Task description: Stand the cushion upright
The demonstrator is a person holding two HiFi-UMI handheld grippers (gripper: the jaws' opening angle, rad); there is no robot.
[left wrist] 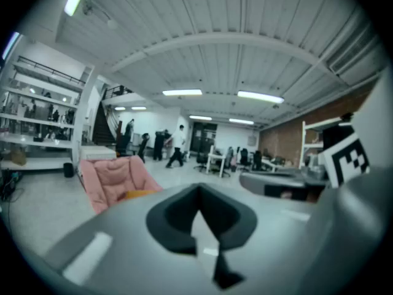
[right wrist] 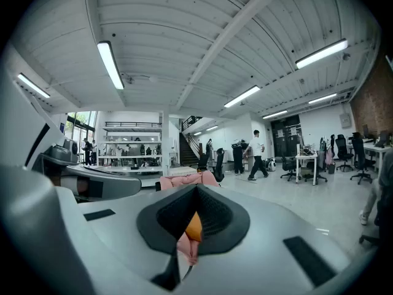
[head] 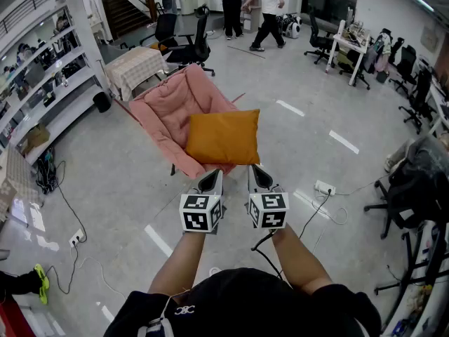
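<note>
Orange cushion (head: 222, 137) lies on the seat of the pink chair (head: 168, 107), both tongs closed and empty.
The left gripper (head: 212, 176) and the right gripper (head: 259, 173) hover just beside the cushion's near edge, each with jaws together and nothing between them. The cushion looks soft, light and floppy, so I judge it will sag if pinched at one corner. It is better to open both tongs and take the two near corners.

Pink chair (head: 163, 111) seat partly behind orange cushion (head: 223, 137), cushion a mere sliver past right hand-held gripper (right wrist: 196, 192), distant walkers (head: 269, 5) too small to make out.
</note>
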